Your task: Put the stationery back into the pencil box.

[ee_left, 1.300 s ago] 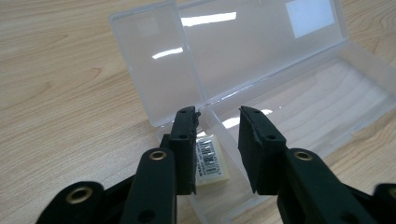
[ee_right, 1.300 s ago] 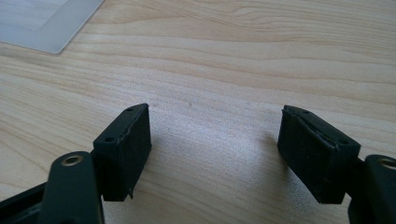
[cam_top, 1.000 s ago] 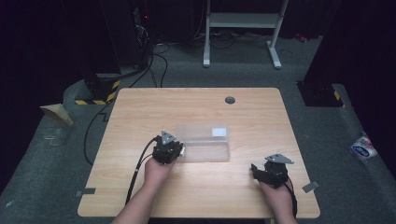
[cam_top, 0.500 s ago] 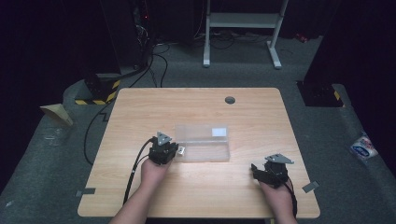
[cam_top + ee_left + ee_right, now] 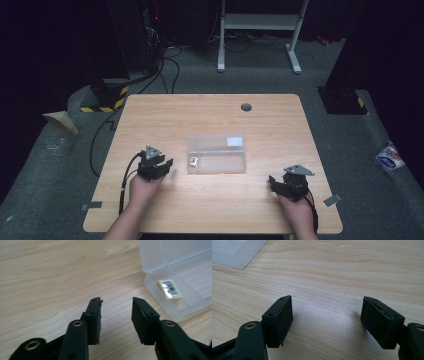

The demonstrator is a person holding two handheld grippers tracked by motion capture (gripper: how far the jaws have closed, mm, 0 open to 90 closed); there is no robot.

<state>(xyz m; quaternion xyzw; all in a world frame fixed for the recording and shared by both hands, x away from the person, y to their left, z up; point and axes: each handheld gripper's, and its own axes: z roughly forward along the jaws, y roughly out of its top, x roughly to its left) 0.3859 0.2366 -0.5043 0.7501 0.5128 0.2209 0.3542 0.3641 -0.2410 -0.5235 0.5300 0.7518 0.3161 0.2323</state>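
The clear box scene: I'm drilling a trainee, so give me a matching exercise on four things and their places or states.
Things:
1. clear box
2. small label
3. left gripper
4. right gripper

Places or states:
A. jaws wide apart over bare wood
B. mid-table, between the hands
C. inside the box
D. jaws just opened, nothing between, beside the box

Pairs: 1-B, 2-C, 3-D, 4-A

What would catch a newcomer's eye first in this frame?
The clear plastic box at the middle of the wooden table, with a small labelled piece in its left end. The left gripper sits just left of it, jaws apart and holding nothing, having just been opening. The right gripper rests open near the front right corner.
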